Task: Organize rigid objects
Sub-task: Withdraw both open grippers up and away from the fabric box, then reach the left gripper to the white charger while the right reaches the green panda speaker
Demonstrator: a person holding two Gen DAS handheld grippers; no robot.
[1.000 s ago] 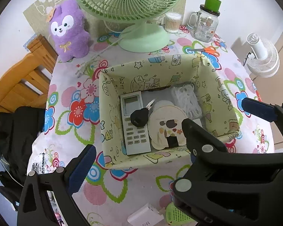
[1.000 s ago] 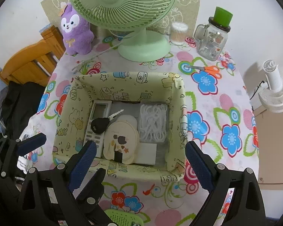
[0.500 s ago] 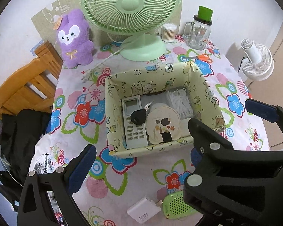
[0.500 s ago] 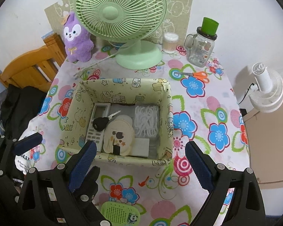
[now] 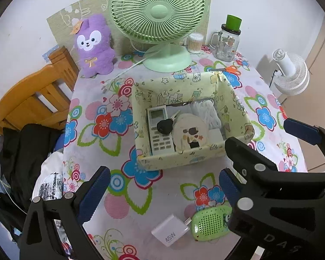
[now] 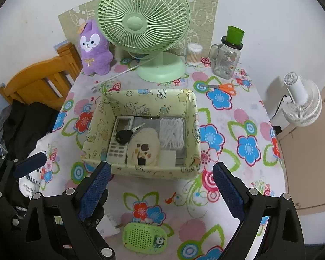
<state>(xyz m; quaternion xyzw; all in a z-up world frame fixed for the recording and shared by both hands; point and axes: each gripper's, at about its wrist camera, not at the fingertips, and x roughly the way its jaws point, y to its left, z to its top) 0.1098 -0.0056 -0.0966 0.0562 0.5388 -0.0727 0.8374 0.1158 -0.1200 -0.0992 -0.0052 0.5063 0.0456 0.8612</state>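
1. Fingers of both tools are spread wide and grasp nothing: the left gripper and the right gripper each hold their blue-padded jaws well apart above the table.
2. Both grippers hang over the near edge of the floral tablecloth, pointing toward the fabric storage box, which sits mid-table, apart from either tool (no hand or sleeve shows in either view).
3. From the left wrist view the right gripper's black frame crosses the lower right corner; raised letters on it read partly "DAS", the rest cut off.
4. Inside the box lie a white remote control, a black car key resting across it, a round cartoon-printed pad, a bundle of white cord and a small white block.
5. Outside the box, near the table's front edge, lie a white charger marked "45W" and, touching it, a green perforated oval gadget with a cartoon sticker.
6. Behind the box stand a green desk fan, a purple plush toy and a glass mug jar; orange scissors lie nearby.
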